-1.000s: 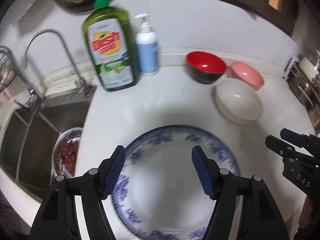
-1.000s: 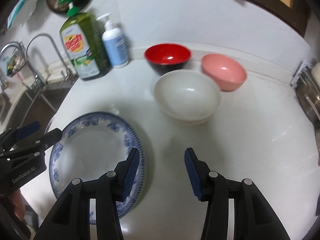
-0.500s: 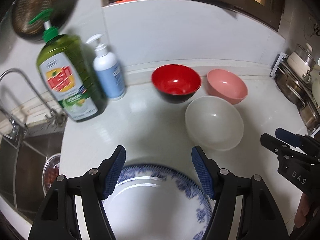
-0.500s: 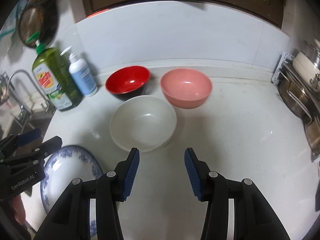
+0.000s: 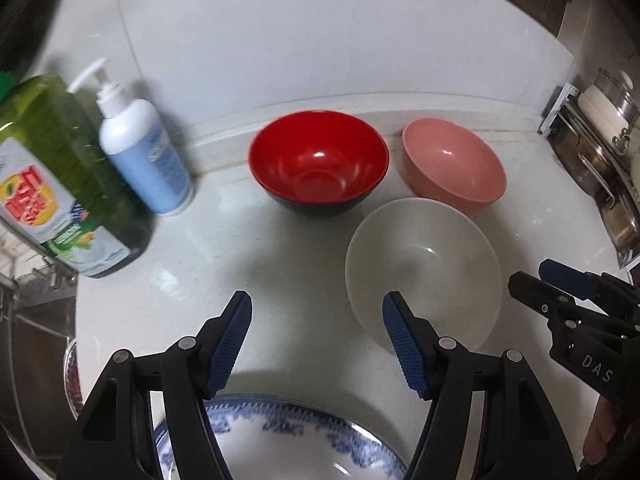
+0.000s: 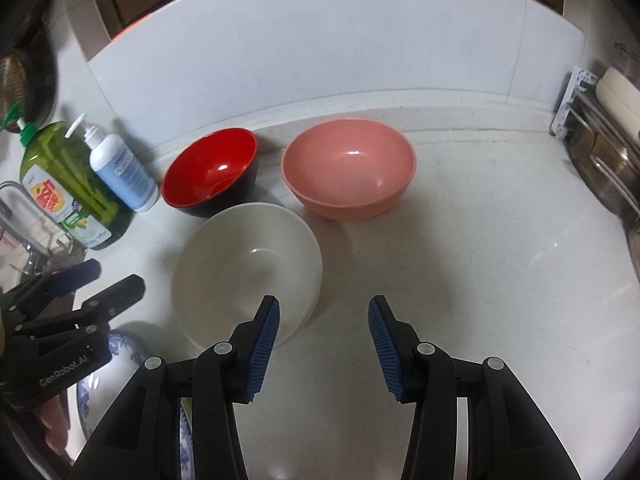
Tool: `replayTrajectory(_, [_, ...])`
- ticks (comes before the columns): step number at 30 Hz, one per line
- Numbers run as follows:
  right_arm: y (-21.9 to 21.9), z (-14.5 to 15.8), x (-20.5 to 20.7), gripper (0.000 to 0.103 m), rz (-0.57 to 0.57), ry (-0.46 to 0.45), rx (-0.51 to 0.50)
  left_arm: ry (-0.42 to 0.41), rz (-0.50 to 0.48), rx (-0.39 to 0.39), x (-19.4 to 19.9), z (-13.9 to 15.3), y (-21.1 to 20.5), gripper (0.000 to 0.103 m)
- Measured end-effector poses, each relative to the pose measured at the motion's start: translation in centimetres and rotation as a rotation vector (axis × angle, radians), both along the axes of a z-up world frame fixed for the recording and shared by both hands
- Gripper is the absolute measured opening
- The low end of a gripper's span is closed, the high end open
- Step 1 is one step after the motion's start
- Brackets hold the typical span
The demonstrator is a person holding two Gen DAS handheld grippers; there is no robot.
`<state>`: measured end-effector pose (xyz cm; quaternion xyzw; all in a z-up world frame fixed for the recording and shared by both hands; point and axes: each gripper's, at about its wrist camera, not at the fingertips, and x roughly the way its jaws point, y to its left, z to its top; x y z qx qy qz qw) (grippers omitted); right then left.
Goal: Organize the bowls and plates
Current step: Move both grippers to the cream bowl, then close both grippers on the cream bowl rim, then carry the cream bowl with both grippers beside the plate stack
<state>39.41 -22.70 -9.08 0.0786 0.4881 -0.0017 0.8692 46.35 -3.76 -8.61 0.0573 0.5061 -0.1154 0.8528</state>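
Note:
Three bowls stand on the white counter: a red bowl (image 5: 318, 160) with a black outside at the back, a pink bowl (image 5: 454, 164) to its right, and a white bowl (image 5: 424, 264) in front of them. A blue-patterned plate (image 5: 280, 436) lies under my left gripper (image 5: 316, 340), which is open and empty above the bare counter left of the white bowl. My right gripper (image 6: 323, 344) is open too, empty, its left finger over the white bowl's (image 6: 246, 268) near rim. The red bowl (image 6: 210, 172), pink bowl (image 6: 348, 168) and plate (image 6: 100, 384) show in the right wrist view.
A green dish soap bottle (image 5: 52, 184) and a white pump bottle (image 5: 140, 152) stand at the left by the wall. The sink (image 5: 36, 320) lies beyond the counter's left edge. A rack with metal pots (image 5: 600, 152) fills the right side.
Both grippers have moved away from the plate toward the bowls and the wall; the plate has slid to the bottom of both views. The jaws kept their width.

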Motion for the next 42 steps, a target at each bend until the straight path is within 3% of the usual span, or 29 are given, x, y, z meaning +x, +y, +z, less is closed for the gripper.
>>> replayTrajectory(6, [-0.1, -1.9, 2.0, 0.047, -0.004, 0.052, 0.020, 0.072, -0.020, 0.004, 2.0, -2.2, -1.2, 0.057])
replayTrajectory(12, [0.3, -3.1, 3.0, 0.040, 0.004, 0.087, 0.035, 0.120, -0.020, -0.017, 2.9, -3.7, -1.7, 0.045])
replayTrajectory(16, [0.6, -3.7, 3.3, 0.028, 0.024, 0.114, 0.040, 0.139, -0.029, -0.029, 3.0, -4.3, -2.0, 0.035])
replayTrajectory(21, [0.8, -4.3, 3.6, 0.015, 0.025, 0.143, 0.071, 0.147, -0.055, -0.052, 2.8, -4.6, -2.3, 0.013])
replayTrajectory(33, [0.3, -3.5, 3.0, 0.013, 0.009, 0.144, 0.090, 0.124, -0.067, -0.050, 0.6, -3.1, -3.7, 0.013])
replayTrajectory(42, [-1.7, -1.1, -1.0, 0.013, 0.001, 0.121, 0.065, 0.107, -0.097, -0.067, -3.8, -1.3, -5.2, 0.014])
